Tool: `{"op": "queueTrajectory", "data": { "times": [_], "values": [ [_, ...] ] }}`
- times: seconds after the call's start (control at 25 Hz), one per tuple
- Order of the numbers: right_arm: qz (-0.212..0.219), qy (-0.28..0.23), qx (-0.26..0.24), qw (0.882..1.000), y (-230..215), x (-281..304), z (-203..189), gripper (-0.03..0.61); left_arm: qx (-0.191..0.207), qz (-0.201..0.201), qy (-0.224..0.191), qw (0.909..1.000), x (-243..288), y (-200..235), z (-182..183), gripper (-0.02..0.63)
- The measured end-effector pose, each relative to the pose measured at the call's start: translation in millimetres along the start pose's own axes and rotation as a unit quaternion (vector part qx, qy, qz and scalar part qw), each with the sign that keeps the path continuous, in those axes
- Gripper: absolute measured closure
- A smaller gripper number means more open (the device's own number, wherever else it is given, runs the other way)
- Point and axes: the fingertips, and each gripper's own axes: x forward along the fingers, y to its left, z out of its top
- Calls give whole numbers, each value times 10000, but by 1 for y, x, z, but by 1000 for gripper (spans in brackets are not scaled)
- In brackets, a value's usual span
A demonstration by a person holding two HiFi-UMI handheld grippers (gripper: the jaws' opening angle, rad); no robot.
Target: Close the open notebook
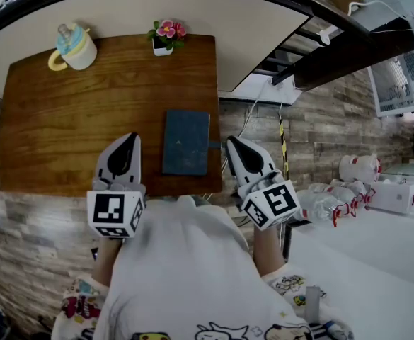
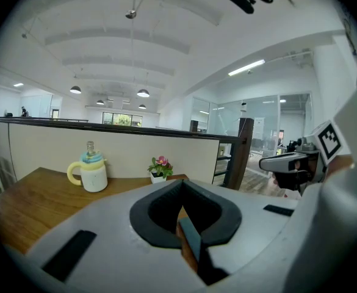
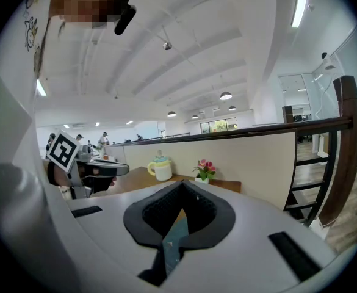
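A dark blue notebook (image 1: 186,142) lies flat with its cover down on the wooden table (image 1: 65,126), near the front right corner. My left gripper (image 1: 131,138) hovers just left of it with its jaws shut and nothing in them. To the right of the book, over the table's right edge, my right gripper (image 1: 230,142) is also shut and empty. A strip of the teal-blue notebook (image 2: 190,237) shows through the gap under the shut left gripper (image 2: 181,184). The notebook (image 3: 173,240) shows the same way below the right gripper (image 3: 181,185).
A cream and yellow mug (image 1: 74,47) with a blue lid stands at the table's far left. A small white pot of pink flowers (image 1: 166,36) sits at the far edge. A low partition wall (image 1: 263,20) runs behind the table. White bottles and boxes (image 1: 362,183) lie on the right.
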Motion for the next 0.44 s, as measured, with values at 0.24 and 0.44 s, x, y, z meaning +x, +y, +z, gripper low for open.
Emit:
{"op": "queueTrajectory", "data": {
  "times": [0.24, 0.44],
  "values": [
    [-8, 16, 7, 10000, 1, -1, -2, 580, -14, 33, 8, 10000, -2, 2, -2, 612],
    [-1, 14, 15, 10000, 4, -1, -4, 580, -21, 30, 14, 10000, -5, 1, -4, 612]
  ]
}}
